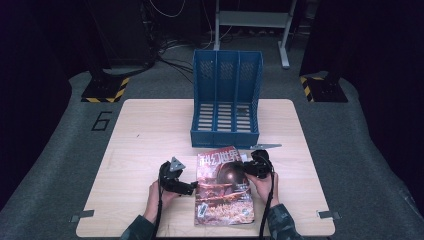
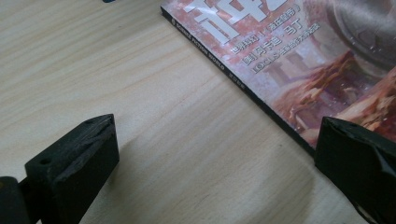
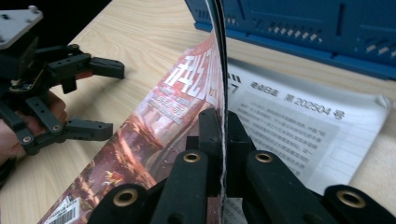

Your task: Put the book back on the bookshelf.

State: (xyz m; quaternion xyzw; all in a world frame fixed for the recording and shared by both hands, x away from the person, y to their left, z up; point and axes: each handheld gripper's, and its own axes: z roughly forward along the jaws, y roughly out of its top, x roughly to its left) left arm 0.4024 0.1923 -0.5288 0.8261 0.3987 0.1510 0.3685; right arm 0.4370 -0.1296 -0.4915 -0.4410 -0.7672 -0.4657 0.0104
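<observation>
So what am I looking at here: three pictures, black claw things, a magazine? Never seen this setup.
A person at a table holds a hand-held gripper in each hand. The wide picture is from a camera above; the other two ride on the grippers and look along their jaws. On the table lie a magazine and a blue file rack. The right gripper has its jaws shut on the magazine's cover, lifting it off the printed page beneath. The left gripper is open beside the magazine's spine, holding nothing.
</observation>
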